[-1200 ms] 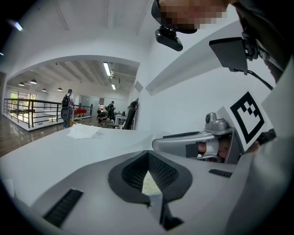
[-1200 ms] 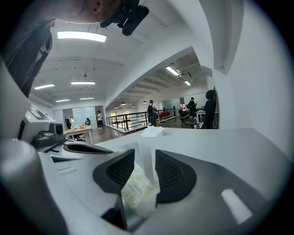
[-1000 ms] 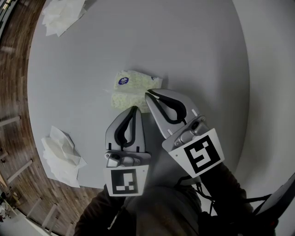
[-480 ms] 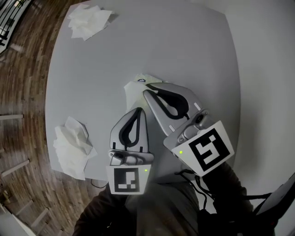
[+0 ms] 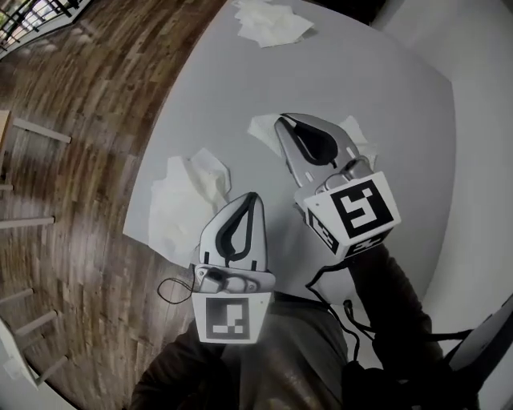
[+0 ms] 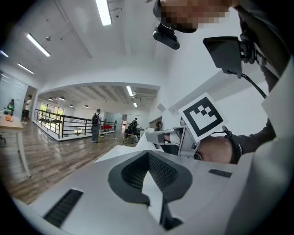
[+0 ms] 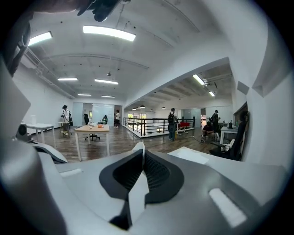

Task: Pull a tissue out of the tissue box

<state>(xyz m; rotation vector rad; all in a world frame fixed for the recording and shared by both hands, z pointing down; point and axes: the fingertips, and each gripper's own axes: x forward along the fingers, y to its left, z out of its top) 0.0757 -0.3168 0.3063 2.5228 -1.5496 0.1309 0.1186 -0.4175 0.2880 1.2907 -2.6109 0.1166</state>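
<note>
The pale tissue pack (image 5: pixel 262 128) lies on the round grey table (image 5: pixel 385 72), mostly hidden under my right gripper (image 5: pixel 280 120), which is held above it with its jaws shut and empty. My left gripper (image 5: pixel 252 196) hovers nearer the table's front edge, beside a heap of tissues, also shut with nothing in it. In the left gripper view the closed jaws of the left gripper (image 6: pixel 147 153) point level across the room, with the right gripper's marker cube (image 6: pixel 202 117) just beyond. The right gripper view shows the right gripper (image 7: pixel 140 148) closed, facing the open hall.
A heap of crumpled tissues (image 5: pixel 188 196) lies at the table's left edge and another tissue heap (image 5: pixel 268 20) at the far edge. Wooden floor (image 5: pixel 80 120) lies to the left. A desk (image 7: pixel 92 131), railing and distant people stand in the hall.
Both grippers have risen off the table and away from the tissue pack, staying shut. The head view has swung, so the floor now fills the left side.
</note>
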